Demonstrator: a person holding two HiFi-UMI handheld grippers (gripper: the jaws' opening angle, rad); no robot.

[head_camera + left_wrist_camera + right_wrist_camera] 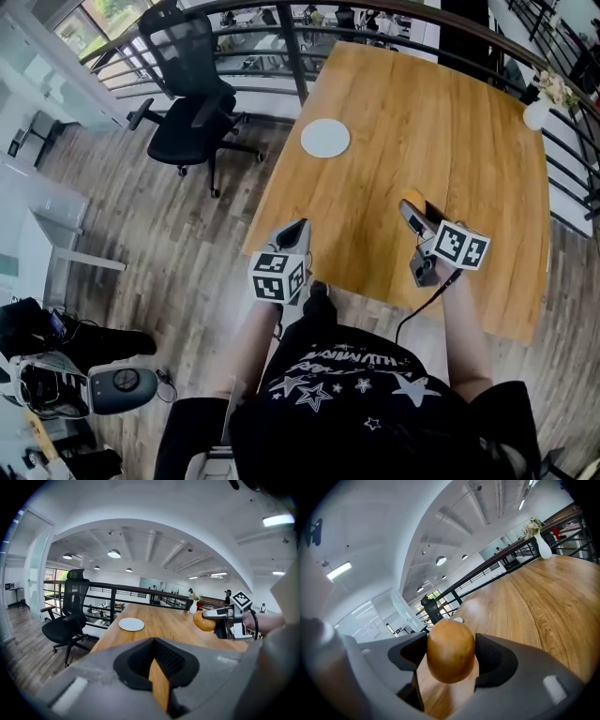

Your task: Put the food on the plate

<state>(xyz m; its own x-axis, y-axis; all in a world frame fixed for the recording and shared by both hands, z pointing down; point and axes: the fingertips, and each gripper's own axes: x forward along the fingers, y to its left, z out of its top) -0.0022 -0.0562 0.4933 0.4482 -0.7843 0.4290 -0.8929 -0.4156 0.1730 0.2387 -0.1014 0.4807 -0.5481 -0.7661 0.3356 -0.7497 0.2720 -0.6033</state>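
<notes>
One brown food piece point(451, 651) sits clamped in the right gripper point(412, 210).

The light wooden table top point(450, 122) is bare between the right gripper point(411, 211), closed on a brown round bun point(451, 649), and the flat white round plate point(325, 138). A white vase with flowers point(537, 112) stands well apart at the far right corner. A black metal railing point(298, 66) and a black office chair point(192, 103) stand beyond the table edges
</notes>
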